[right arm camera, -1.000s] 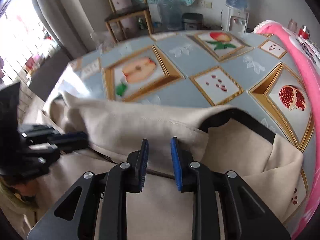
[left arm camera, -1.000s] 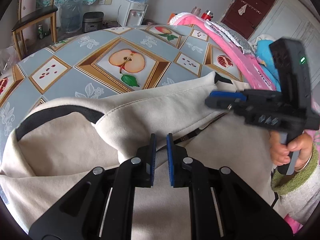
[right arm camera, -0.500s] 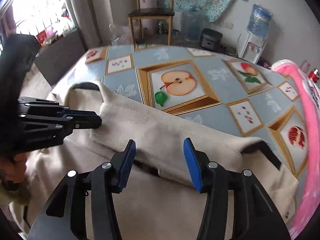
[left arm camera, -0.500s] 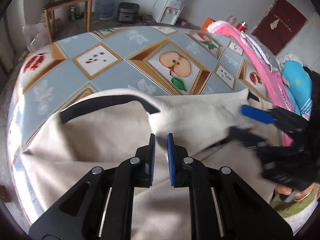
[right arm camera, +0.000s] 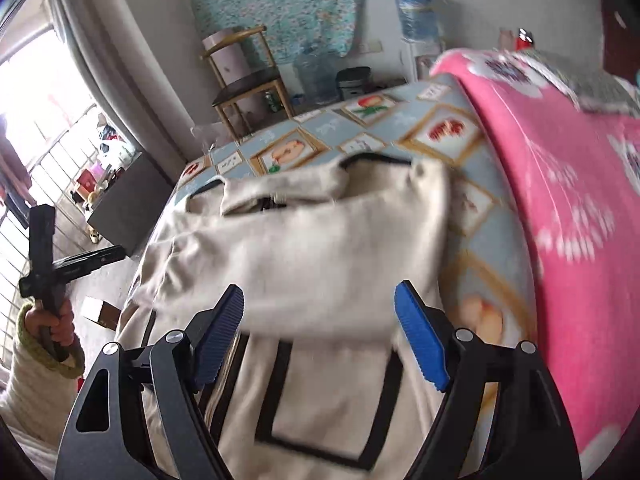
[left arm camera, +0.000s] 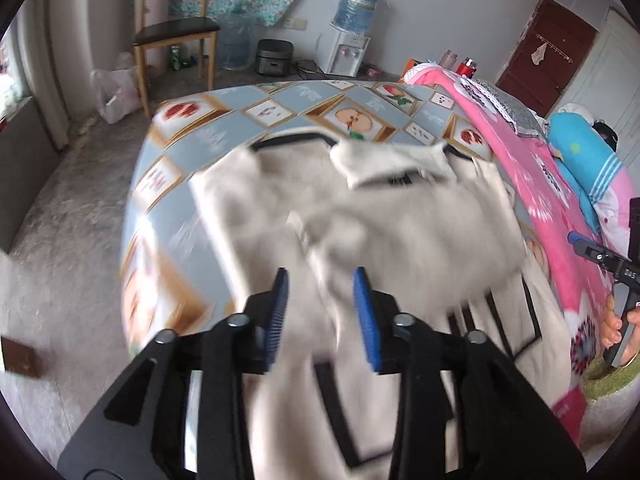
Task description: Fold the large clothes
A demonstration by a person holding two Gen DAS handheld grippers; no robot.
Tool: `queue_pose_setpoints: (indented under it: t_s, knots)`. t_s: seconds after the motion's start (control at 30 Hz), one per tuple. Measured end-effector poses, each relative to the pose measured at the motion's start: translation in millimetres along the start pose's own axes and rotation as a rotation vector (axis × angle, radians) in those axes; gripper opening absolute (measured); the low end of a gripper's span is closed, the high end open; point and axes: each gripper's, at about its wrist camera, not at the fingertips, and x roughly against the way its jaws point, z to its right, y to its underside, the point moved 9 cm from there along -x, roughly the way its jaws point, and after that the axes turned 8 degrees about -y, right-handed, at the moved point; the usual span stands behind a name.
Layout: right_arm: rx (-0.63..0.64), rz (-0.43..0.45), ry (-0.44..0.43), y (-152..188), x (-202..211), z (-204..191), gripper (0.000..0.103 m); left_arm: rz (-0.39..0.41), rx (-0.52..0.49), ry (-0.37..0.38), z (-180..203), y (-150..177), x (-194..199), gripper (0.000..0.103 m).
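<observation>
A cream jacket (left arm camera: 400,220) with black trim lies on the fruit-patterned tablecloth (left arm camera: 180,200), its far half folded over the near half. My left gripper (left arm camera: 322,316) hovers above the near-left part, its jaws opening, and the pads press on nothing. In the right wrist view the jacket (right arm camera: 320,248) spreads below my right gripper (right arm camera: 320,336), whose jaws are opening wide, clear of the cloth. Each gripper shows in the other's view: the right gripper (left arm camera: 600,256) at the right edge, the left gripper (right arm camera: 80,260) at the left, held by a hand. Both views are motion-blurred.
A pink blanket (left arm camera: 540,184) runs along the table's right side, with a blue pillow (left arm camera: 580,152) beyond it. A wooden chair (left arm camera: 172,32), a water dispenser (left arm camera: 348,48) and a dark door (left arm camera: 552,52) stand behind. A window with bars (right arm camera: 48,152) is at the left.
Both grippers let go of the folded edge, opened, and pulled back and up from the jacket. The folded half now rests on the near half.
</observation>
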Motion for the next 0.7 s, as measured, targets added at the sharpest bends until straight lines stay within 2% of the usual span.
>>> queue_pose_setpoints:
  t_s: [0.1,0.27,0.37,0.5,0.6,0.7]
  knots:
    - [-0.039,-0.035,0.016,46.1,2.3,-0.6,0.077,-0.003,0.056,-0.006,-13.9,49.1,30.4,0.047]
    - [-0.058,-0.106,0.064,111.9,0.0,-3.1,0.077,-0.02,0.135,-0.063,-37.3,127.7,60.2,0.047]
    - [-0.036,-0.128,0.119,136.6,3.6,-2.5,0.077,-0.029,0.192,-0.037,-41.5,171.4,71.2,0.047]
    - [-0.048,-0.127,0.142,152.0,11.3,2.5,0.077,-0.065,0.234,0.015,-34.2,230.1,71.4,0.047]
    - [-0.069,-0.114,0.136,156.0,18.1,4.4,0.077,-0.099,0.293,0.066,-29.7,260.2,63.4,0.047]
    - [-0.074,-0.099,0.124,158.8,24.4,-0.2,0.077,-0.106,0.293,0.04,-28.3,273.1,52.4,0.046]
